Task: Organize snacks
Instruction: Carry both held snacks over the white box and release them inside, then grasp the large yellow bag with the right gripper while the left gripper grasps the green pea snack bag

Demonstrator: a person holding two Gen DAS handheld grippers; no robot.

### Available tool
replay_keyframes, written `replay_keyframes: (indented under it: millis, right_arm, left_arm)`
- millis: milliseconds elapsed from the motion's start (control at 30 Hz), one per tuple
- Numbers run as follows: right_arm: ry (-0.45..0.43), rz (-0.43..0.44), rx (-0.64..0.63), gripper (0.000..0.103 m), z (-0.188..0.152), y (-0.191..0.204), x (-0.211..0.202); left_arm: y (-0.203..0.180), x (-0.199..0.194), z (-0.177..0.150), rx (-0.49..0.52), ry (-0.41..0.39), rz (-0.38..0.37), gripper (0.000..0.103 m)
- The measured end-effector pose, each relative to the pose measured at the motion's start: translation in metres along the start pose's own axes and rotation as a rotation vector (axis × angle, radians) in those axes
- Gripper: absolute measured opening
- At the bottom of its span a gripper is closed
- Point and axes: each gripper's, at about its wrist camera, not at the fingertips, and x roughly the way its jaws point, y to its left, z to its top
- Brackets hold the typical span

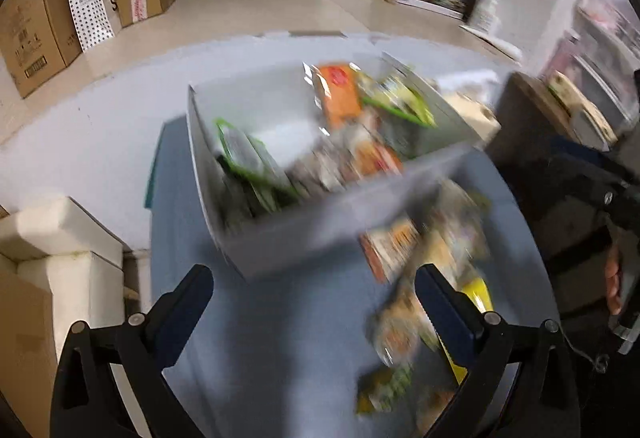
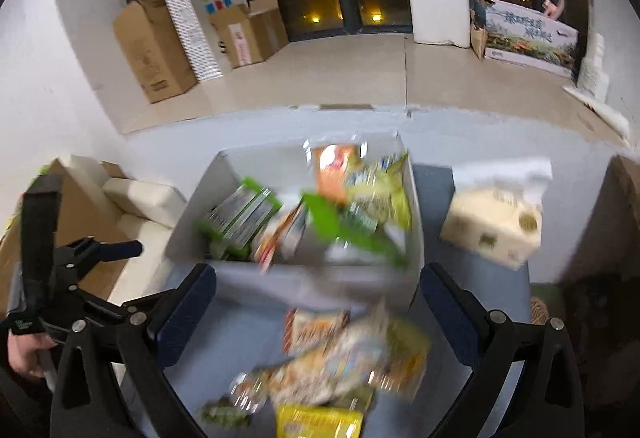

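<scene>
A white open box [image 1: 280,242] stands on the blue-grey table [image 1: 280,358] and holds several snack packets, among them an orange one [image 1: 340,93] and green ones [image 1: 248,157]. A loose pile of snack packets [image 1: 424,278] lies on the table to the right of the box. My left gripper [image 1: 316,290] hangs open just in front of the box with nothing between its fingers. In the right wrist view the same box [image 2: 200,205] sits ahead. My right gripper [image 2: 318,294] is open above the loose pile [image 2: 340,354], clear of it. A yellow packet [image 2: 320,422] lies nearest. Both views are blurred.
A cream tissue box [image 2: 492,226] sits on the table right of the snack box. White foam blocks [image 1: 60,238] and cardboard stand beside the table's left edge. Cardboard boxes [image 2: 152,49] line the far floor. A person's hand [image 2: 24,354] shows at the left.
</scene>
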Motion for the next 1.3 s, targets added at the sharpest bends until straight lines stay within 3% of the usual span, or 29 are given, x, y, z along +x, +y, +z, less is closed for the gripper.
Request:
replay_keyframes:
  millis: [100,267,367,500,700,867,900,933,967,1133,1300]
  right_arm:
    - [0.018,0.026,0.019,0.103,-0.043,0.003,-0.017]
    - [0.065,-0.036,0.066,0.103,-0.119,0.001,-0.028]
    - [0.12,-0.073,0.063,0.103,-0.157,0.004,-0.021]
    - [0.209,-0.112,0.041,0.103,-0.185,0.01,0.002]
    - [0.313,-0.136,-0.022,0.103,-0.195,0.024,0.033]
    - [0.368,-0.131,0.008,0.102,-0.197,0.016,0.06]
    - [0.382,-0.145,-0.002,0.098,-0.198,0.016,0.064]
    - [0.392,-0.178,-0.033,0.081,-0.202,0.019,0.066]
    - [0.38,-0.226,-0.074,0.076,-0.203,0.023,0.065]
    - [0.366,-0.198,-0.104,0.068,-0.207,0.026,0.056]
    - [0.325,-0.194,-0.065,0.068,-0.207,0.019,0.03]
  left_arm:
    - [-0.016,-0.011,-0.035,0.038,0.009,-0.015,0.103]
    - [-0.037,-0.014,-0.086,0.054,0.022,-0.05,0.103]
    - [-0.044,-0.008,-0.108,0.033,0.033,-0.057,0.103]
    - [-0.053,0.003,-0.135,0.042,0.072,-0.051,0.103]
    - [-0.06,0.009,-0.153,0.048,0.094,-0.043,0.103]
    - [-0.057,0.01,-0.158,0.036,0.095,-0.053,0.103]
    - [-0.057,0.012,-0.158,0.036,0.102,-0.056,0.103]
    - [-0.057,0.013,-0.158,0.035,0.107,-0.06,0.103]
    - [-0.056,0.015,-0.158,0.032,0.109,-0.06,0.103]
    - [-0.055,0.019,-0.157,0.018,0.116,-0.062,0.103]
    - [-0.058,0.032,-0.151,0.029,0.133,-0.059,0.103]
